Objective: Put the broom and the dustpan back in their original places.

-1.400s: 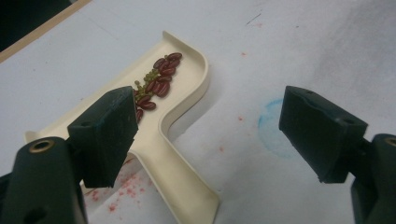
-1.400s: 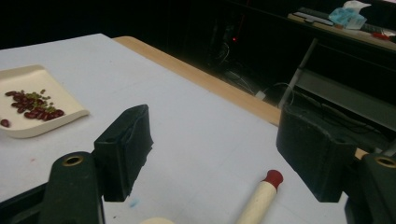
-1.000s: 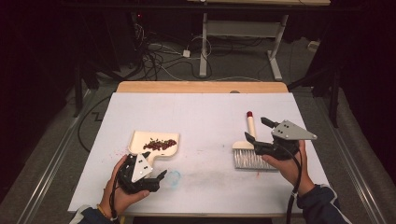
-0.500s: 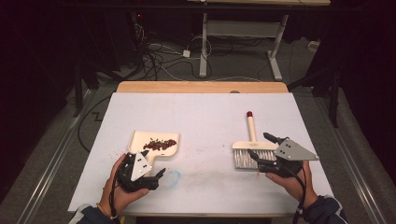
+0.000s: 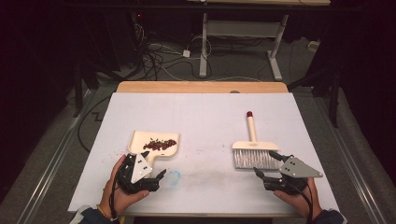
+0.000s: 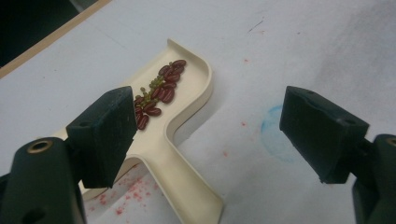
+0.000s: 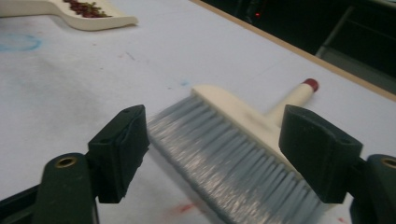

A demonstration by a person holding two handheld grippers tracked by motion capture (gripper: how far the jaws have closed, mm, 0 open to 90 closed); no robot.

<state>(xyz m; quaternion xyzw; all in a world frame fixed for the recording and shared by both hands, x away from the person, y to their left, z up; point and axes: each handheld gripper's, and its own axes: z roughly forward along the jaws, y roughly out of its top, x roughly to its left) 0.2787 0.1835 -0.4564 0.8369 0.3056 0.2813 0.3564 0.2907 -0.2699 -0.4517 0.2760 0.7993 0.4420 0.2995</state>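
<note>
A white-covered table (image 5: 205, 121) is seen from above, with a wooden edge strip (image 5: 201, 87) along its far side. Toward the near left, a cream dustpan (image 5: 152, 145) lies flat, its handle pointing toward the person. A small heap of dark red beans (image 5: 159, 144) mixed with a few green ones is held in the pan's tray. A faint blue ring mark (image 5: 173, 177) is noted on the sheet just right of the handle, along with red specks near it.

The left gripper (image 5: 152, 177) is held in the left hand (image 5: 119, 191) at the near edge. Its jaws are spread wide; in the left gripper view the dustpan handle (image 6: 187, 186) is seen lying between them, untouched by either pad.

Toward the near right, a cream hand brush (image 5: 254, 149) lies flat, grey bristles (image 5: 254, 160) toward the person and red-tipped handle (image 5: 251, 125) pointing away. The right gripper (image 5: 270, 167) is held in the right hand (image 5: 299, 198) just beside the bristle end. Its jaws are likewise parted, nothing clamped; in the right gripper view the bristles are framed between them, though contact cannot be judged.

Cables (image 5: 163, 56) and desk legs (image 5: 204, 51) are seen on the dark floor beyond the table.
</note>
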